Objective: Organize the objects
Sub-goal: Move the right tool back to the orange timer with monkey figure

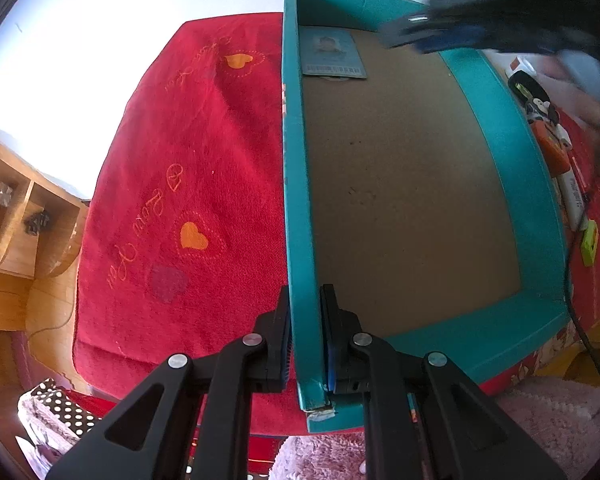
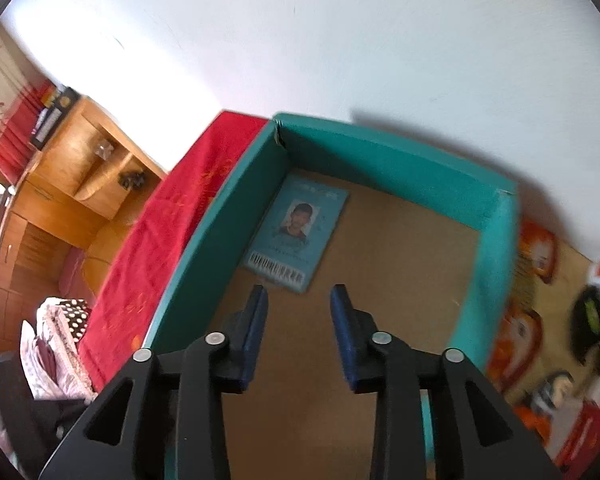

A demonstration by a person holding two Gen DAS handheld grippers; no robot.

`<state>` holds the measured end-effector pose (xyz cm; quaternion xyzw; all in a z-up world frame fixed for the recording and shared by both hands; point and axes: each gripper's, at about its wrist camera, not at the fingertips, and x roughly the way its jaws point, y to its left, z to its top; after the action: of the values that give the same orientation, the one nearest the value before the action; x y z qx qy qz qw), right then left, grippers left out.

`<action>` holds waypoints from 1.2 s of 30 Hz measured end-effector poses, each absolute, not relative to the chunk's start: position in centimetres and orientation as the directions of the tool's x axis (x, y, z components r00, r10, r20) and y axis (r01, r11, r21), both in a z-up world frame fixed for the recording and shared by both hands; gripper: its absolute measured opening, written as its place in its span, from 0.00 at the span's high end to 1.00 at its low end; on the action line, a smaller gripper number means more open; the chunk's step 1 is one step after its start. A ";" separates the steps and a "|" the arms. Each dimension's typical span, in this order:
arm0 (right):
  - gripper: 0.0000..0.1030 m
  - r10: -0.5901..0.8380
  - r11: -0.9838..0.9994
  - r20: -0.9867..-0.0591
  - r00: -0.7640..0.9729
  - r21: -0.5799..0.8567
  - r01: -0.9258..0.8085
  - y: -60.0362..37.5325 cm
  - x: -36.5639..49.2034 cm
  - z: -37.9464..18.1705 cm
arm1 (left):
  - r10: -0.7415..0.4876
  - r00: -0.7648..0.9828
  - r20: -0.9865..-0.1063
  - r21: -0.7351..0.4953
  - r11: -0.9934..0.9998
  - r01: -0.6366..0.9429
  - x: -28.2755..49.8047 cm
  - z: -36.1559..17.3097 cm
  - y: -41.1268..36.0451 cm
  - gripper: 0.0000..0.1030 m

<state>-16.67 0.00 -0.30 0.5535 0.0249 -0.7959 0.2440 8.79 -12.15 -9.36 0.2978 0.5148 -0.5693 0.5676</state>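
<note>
A teal box [image 1: 500, 152] with a brown cardboard floor is being kept on a red cloth [image 1: 188, 168] stitched with orange hearts. Its left wall is being pinched near the front corner by the left gripper [image 1: 305, 320], one finger outside and one inside, the fingers closed tight on the thin wall. An ID card [image 2: 296, 234] is lying flat on the box floor in the far left corner, close against the left wall and just short of the back wall, its barcode edge turned toward the cameras. The right gripper [image 2: 299, 312] is being held above the box interior, just short of the card; its fingers are standing partly open with nothing between them, and the card is not being touched. In the left wrist view this gripper is being seen only as a dark blur at the upper right. Small items, blurred, are lying on the cloth to the right of the box, and a wooden shelf unit [image 2: 84, 168] is standing against the white wall at left.
</note>
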 end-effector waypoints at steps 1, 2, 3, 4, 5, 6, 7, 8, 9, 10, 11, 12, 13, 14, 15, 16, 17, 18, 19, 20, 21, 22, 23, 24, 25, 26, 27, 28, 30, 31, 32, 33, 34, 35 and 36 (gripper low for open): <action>0.64 -0.369 -0.881 -0.885 -0.284 0.235 0.411 1.4 -15.7 0.6 | -0.340 -0.177 -0.924 -0.247 0.175 0.953 8.5 -9.2 -12.0 0.89; 0.62 -0.372 -0.882 -0.881 -0.292 0.237 0.408 2.2 -15.2 1.1 | -0.340 -0.177 -0.924 -0.247 0.175 0.953 8.1 -8.3 -12.1 0.89; 0.61 -0.371 -0.884 -0.878 -0.303 0.234 0.404 3.4 -14.5 1.7 | -0.345 -0.172 -0.923 -0.251 0.198 0.948 8.0 -8.3 -12.1 0.89; 0.61 -0.358 -0.891 -0.879 -0.316 0.221 0.396 4.8 -13.7 2.2 | -0.345 -0.172 -0.923 -0.251 0.198 0.948 8.0 -8.3 -12.0 0.89; 0.60 -0.344 -0.899 -0.880 -0.327 0.208 0.385 5.8 -13.0 2.5 | -0.349 -0.169 -0.922 -0.253 0.210 0.945 8.2 -8.3 -11.9 0.89; 0.60 -0.330 -0.907 -0.883 -0.335 0.198 0.371 7.3 -12.4 2.8 | -0.353 -0.166 -0.921 -0.255 0.221 0.941 8.2 -8.4 -12.1 0.89; 0.60 -0.313 -0.917 -0.887 -0.341 0.189 0.351 8.6 -11.8 2.8 | -0.354 -0.167 -0.920 -0.256 0.222 0.941 8.2 -8.4 -12.1 0.89; 0.60 -0.297 -0.927 -0.890 -0.345 0.182 0.328 9.9 -11.2 2.8 | -0.357 -0.165 -0.919 -0.259 0.233 0.937 8.2 -8.4 -12.0 0.89; 0.60 -0.282 -0.936 -0.894 -0.349 0.178 0.303 11.0 -10.9 2.5 | -0.360 -0.163 -0.919 -0.261 0.243 0.934 8.2 -8.3 -12.0 0.89; 0.59 -0.268 -0.946 -0.898 -0.350 0.177 0.271 12.5 -10.7 2.3 | -0.360 -0.162 -0.919 -0.260 0.244 0.934 8.2 -8.4 -12.0 0.89; 0.59 -0.255 -0.956 -0.902 -0.348 0.181 0.231 14.0 -10.6 1.9 | -0.363 -0.159 -0.918 -0.263 0.257 0.930 8.4 -8.5 -12.0 0.89; 0.59 -0.251 -0.961 -0.905 -0.345 0.189 0.204 15.0 -10.7 1.5 | -0.363 -0.158 -0.918 -0.262 0.258 0.930 8.3 -8.5 -12.1 0.89; 0.59 -0.250 -0.965 -0.907 -0.340 0.205 0.163 16.5 -10.8 1.1 | -0.364 -0.157 -0.918 -0.263 0.263 0.928 8.7 -8.9 -12.2 0.89; 0.58 -0.250 -0.966 -0.907 -0.338 0.214 0.142 17.0 -10.9 0.8 | -0.368 -0.153 -0.917 -0.265 0.276 0.924 8.7 -8.9 -12.2 0.89; 0.58 -0.248 -0.968 -0.908 -0.337 0.221 0.116 17.9 -11.0 0.5 | -0.371 -0.150 -0.917 -0.267 0.288 0.920 8.7 -8.9 -12.3 0.89; 0.58 -0.240 -0.971 -0.910 -0.339 0.222 0.092 18.7 -11.2 0.2 | -0.370 -0.150 -0.917 -0.267 0.288 0.920 8.7 -8.9 -12.3 0.89; 0.58 -0.237 -0.972 -0.910 -0.341 0.224 0.076 19.0 -11.2 -0.1 | -0.371 -0.148 -0.917 -0.266 0.292 0.919 8.7 -8.9 -12.3 0.89; 0.57 -0.236 -0.972 -0.910 -0.342 0.228 0.062 19.1 -11.5 -0.4 | -0.370 -0.147 -0.917 -0.265 0.291 0.919 8.7 -8.9 -12.3 0.89; 0.56 -0.239 -0.970 -0.908 -0.343 0.237 0.050 19.4 -11.9 -0.6 | -0.370 -0.147 -0.917 -0.265 0.291 0.919 8.7 -8.9 -12.3 0.89; 0.55 -0.245 -0.968 -0.907 -0.342 0.247 0.038 19.0 -12.3 -1.0 | -0.373 -0.144 -0.917 -0.266 0.299 0.916 9.4 -9.5 -12.3 0.89; 0.54 -0.251 -0.966 -0.906 -0.341 0.257 0.026 19.1 -12.7 -1.3 | -0.376 -0.141 -0.916 -0.269 0.312 0.911 9.4 -9.5 -12.4 0.89; 0.53 -0.259 -0.963 -0.905 -0.338 0.271 0.014 19.3 -13.1 -1.6 | -0.377 -0.141 -0.915 -0.270 0.315 0.910 9.4 -9.6 -12.4 0.89; 0.53 -0.270 -0.959 -0.902 -0.337 0.284 0.006 19.2 -13.6 -2.0 | -0.380 -0.138 -0.915 -0.271 0.325 0.906 9.4 -9.6 -12.3 0.89; 0.53 -0.283 -0.954 -0.898 -0.336 0.301 -0.003 19.3 -14.1 -2.2 | -0.381 -0.137 -0.914 -0.272 0.326 0.905 9.4 -9.6 -12.3 0.89; 0.53 -0.296 -0.949 -0.896 -0.332 0.315 -0.004 19.3 -14.5 -2.5 | -0.382 -0.137 -0.914 -0.273 0.328 0.905 9.5 -9.7 -11.9 0.89; 0.52 -0.303 -0.947 -0.895 -0.328 0.322 -0.004 19.3 -14.8 -2.6 | -0.385 -0.134 -0.913 -0.275 0.340 0.899 9.6 -9.7 -11.8 0.89; 0.52 -0.311 -0.945 -0.896 -0.318 0.328 -0.002 19.2 -15.4 -2.8 | -0.385 -0.133 -0.913 -0.275 0.341 0.899 9.6 -9.7 -11.8 0.89; 0.52 -0.312 -0.944 -0.899 -0.308 0.329 -0.003 19.1 -15.8 -3.1 | -0.385 -0.133 -0.913 -0.274 0.340 0.899 9.5 -9.7 -11.8 0.89; 0.52 -0.316 -0.944 -0.903 -0.292 0.331 -0.004 19.0 -16.3 -3.7 | -0.387 -0.133 -0.913 -0.275 0.341 0.899 9.5 -9.7 -11.8 0.89; 0.52 -0.320 -0.942 -0.904 -0.283 0.334 -0.003 19.0 -16.6 -4.0 | -0.388 -0.132 -0.912 -0.276 0.343 0.898 9.4 -9.3 -11.8 0.89; 0.52 -0.322 -0.942 -0.905 -0.278 0.336 -0.002 18.9 -16.7 -4.2 | -0.388 -0.132 -0.912 -0.276 0.344 0.897 9.5 -9.3 -11.7 0.89; 0.53 -0.330 -0.940 -0.903 -0.274 0.342 0.003 18.8 -16.8 -4.3 | -0.390 -0.129 -0.912 -0.278 0.353 0.893 9.5 -9.3 -11.8 0.89; 0.55 -0.338 -0.937 -0.900 -0.274 0.349 0.010 18.7 -16.7 -4.3 | -0.390 -0.129 -0.912 -0.278 0.354 0.893 9.5 -9.3 -11.7 0.89; 0.61 -0.338 -0.937 -0.897 -0.286 0.349 0.014 18.7 -16.5 -4.2 | -0.394 -0.126 -0.911 -0.280 0.363 0.889 9.5 -9.4 -11.7 0.89; 0.62 -0.336 -0.938 -0.893 -0.300 0.347 0.017 18.6 -16.2 -3.9 | -0.396 -0.123 -0.910 -0.281 0.371 0.885 9.4 -9.3 -11.6 0.89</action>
<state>-16.25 18.57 -3.93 0.5811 -0.1372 -0.7945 0.1108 9.44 -11.60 -9.30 0.2242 0.5451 -0.5140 0.6233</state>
